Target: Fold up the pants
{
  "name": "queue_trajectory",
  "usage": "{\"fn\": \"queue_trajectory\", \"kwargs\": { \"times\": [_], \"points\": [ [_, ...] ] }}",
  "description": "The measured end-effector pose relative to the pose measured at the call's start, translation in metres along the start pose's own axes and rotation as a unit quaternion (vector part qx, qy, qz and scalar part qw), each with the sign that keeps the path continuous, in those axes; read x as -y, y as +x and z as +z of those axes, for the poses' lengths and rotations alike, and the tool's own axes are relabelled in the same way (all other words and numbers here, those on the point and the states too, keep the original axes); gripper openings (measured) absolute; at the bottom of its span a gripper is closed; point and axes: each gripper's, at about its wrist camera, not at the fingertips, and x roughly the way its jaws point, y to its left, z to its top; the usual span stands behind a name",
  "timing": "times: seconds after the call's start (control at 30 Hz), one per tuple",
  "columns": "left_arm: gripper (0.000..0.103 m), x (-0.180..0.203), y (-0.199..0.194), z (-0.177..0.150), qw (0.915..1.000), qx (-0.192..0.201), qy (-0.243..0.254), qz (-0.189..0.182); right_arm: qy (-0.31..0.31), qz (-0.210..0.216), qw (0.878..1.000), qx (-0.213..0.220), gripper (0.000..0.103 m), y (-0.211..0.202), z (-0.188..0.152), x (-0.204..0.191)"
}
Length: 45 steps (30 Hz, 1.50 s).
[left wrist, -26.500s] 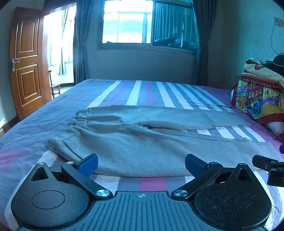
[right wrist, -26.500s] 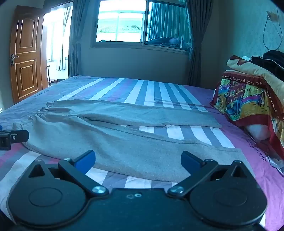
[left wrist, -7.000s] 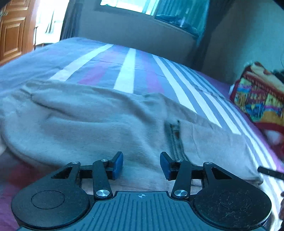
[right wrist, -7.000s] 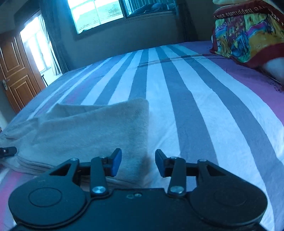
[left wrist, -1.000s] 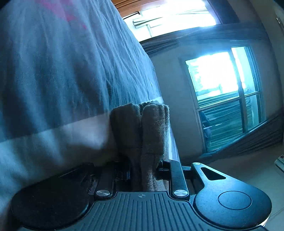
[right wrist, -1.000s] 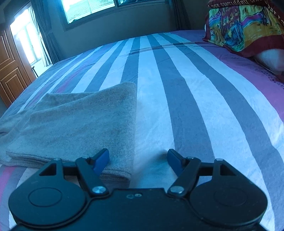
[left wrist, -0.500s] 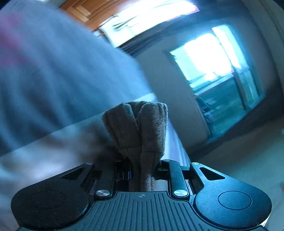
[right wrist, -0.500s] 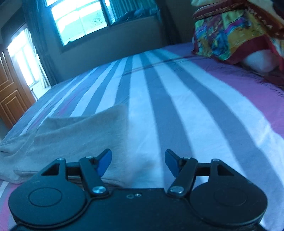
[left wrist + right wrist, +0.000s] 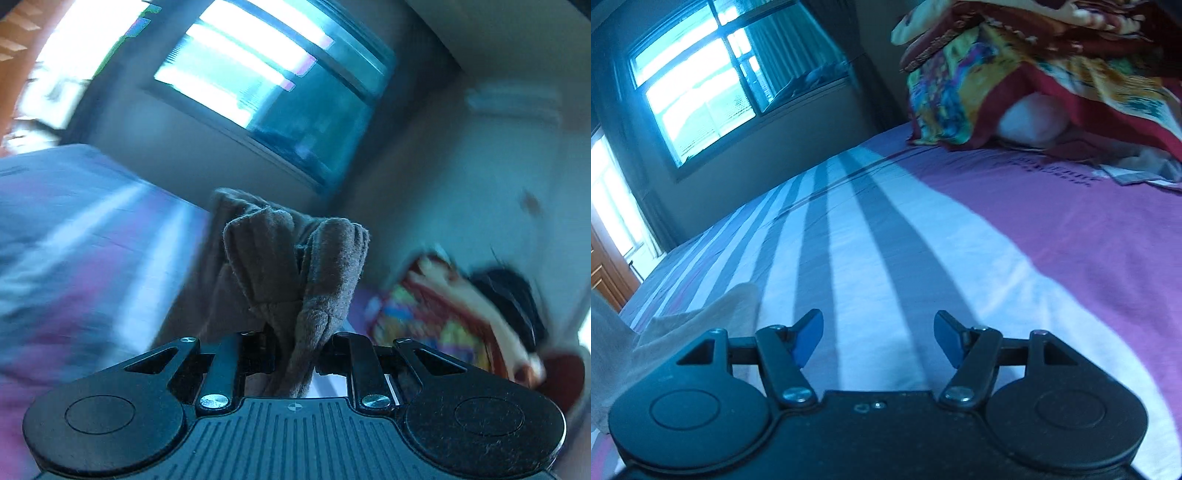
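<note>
Pants (image 9: 295,266) bunched in left claw (image 9: 295,350); right claw (image 9: 878,338) wide over bare bedsheet (image 9: 923,258).

A bed (image 9: 923,236) with a sheet striped white, grey and purple fills the middle of the right wrist view. At upper left a window (image 9: 698,96) glows bright in a grey wall (image 9: 768,155), with a dark curtain (image 9: 860,74) just to its right. A brown wooden door (image 9: 609,280) shows at the left edge. At upper right a colourful blanket (image 9: 1015,74) lies piled over a white pillow (image 9: 1030,118). The left wrist view is blurred; its window (image 9: 258,81) sits upper middle.
</note>
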Motion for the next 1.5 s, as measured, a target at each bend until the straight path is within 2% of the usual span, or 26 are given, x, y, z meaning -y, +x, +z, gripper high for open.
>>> {"fn": "queue_trajectory", "kwargs": {
  "times": [0.1,0.2,0.3,0.43,0.53,0.6,0.63,0.67,0.7,0.73,0.77,0.83,0.93,1.03,1.1,1.13,1.2,1.27,1.3,1.37,1.5],
  "points": [
    [0.017,0.046,0.04,-0.021,0.9975,-0.053,0.04,-0.025,0.012,-0.003,1.0,0.008,0.066,-0.006,-0.003,0.013],
    [0.017,0.079,0.078,-0.055,0.9897,-0.109,0.087,-0.033,0.022,-0.008,1.0,0.01,0.066,-0.012,-0.006,0.027],
    [0.017,0.101,0.102,-0.087,0.9785,-0.158,0.129,-0.028,0.041,-0.013,0.999,0.011,0.066,-0.017,-0.009,0.043],
    [0.017,0.111,0.103,-0.142,0.9606,-0.207,0.185,-0.015,0.067,-0.008,0.998,0.017,0.066,-0.018,-0.009,0.054],
    [0.018,0.116,0.113,-0.157,0.949,-0.239,0.206,-0.012,0.069,-0.003,0.997,0.015,0.066,-0.016,-0.011,0.055],
    [0.025,0.128,0.119,-0.166,0.9421,-0.243,0.23,-0.013,0.073,0.001,0.997,0.014,0.066,-0.015,-0.011,0.057],
    [0.032,0.132,0.122,-0.171,0.9387,-0.246,0.241,-0.016,0.075,0.003,0.997,0.014,0.066,-0.014,-0.011,0.058],
    [0.048,0.135,0.122,-0.173,0.9361,-0.25,0.246,-0.023,0.077,0.005,0.997,0.013,0.066,-0.014,-0.011,0.06],
    [0.059,0.139,0.124,-0.174,0.9359,-0.252,0.243,-0.039,0.078,0.005,0.997,0.013,0.066,-0.013,-0.011,0.061],
    [0.079,0.141,0.125,-0.173,0.9369,-0.255,0.231,-0.06,0.078,0.006,0.997,0.013,0.066,-0.013,-0.011,0.061],
    [0.082,0.142,0.123,-0.173,0.938,-0.258,0.218,-0.079,0.078,0.005,0.997,0.013,0.066,-0.012,-0.011,0.061],
    [0.082,0.145,0.114,-0.168,0.9439,-0.239,0.215,-0.076,0.075,0.005,0.997,0.016,0.066,-0.012,-0.011,0.061],
    [0.082,0.135,0.088,-0.15,0.9608,-0.194,0.187,-0.064,0.065,-0.004,0.998,0.024,0.067,-0.017,-0.013,0.057],
    [0.082,0.103,0.044,-0.129,0.9783,-0.137,0.156,-0.01,0.053,-0.006,0.998,0.032,0.068,-0.025,-0.013,0.051],
    [0.082,0.067,0.003,-0.116,0.9868,-0.097,0.12,0.049,0.042,0.002,0.998,0.036,0.068,-0.03,-0.014,0.045],
    [0.082,0.047,-0.018,-0.112,0.9886,-0.078,0.099,0.082,0.036,0.003,0.999,0.037,0.068,-0.032,-0.014,0.04],
    [0.082,0.002,-0.064,-0.107,0.9863,-0.047,0.049,0.151,0.024,0.008,0.999,0.035,0.066,-0.037,-0.016,0.03],
    [0.081,-0.035,-0.102,-0.112,0.981,-0.037,-0.001,0.19,0.018,0.016,0.999,0.033,0.065,-0.041,-0.019,0.017],
    [0.081,-0.046,-0.118,-0.118,0.9784,-0.042,-0.007,0.202,0.016,0.021,0.999,0.032,0.065,-0.042,-0.021,0.01],
    [0.081,-0.052,-0.132,-0.132,0.9779,-0.061,0.005,0.2,0.016,0.038,0.999,0.025,0.064,-0.041,-0.023,-0.008],
    [0.081,-0.033,-0.121,-0.157,0.9807,-0.107,0.065,0.151,-0.001,0.09,0.996,0.004,0.062,-0.03,-0.024,-0.06]
  ]
}}
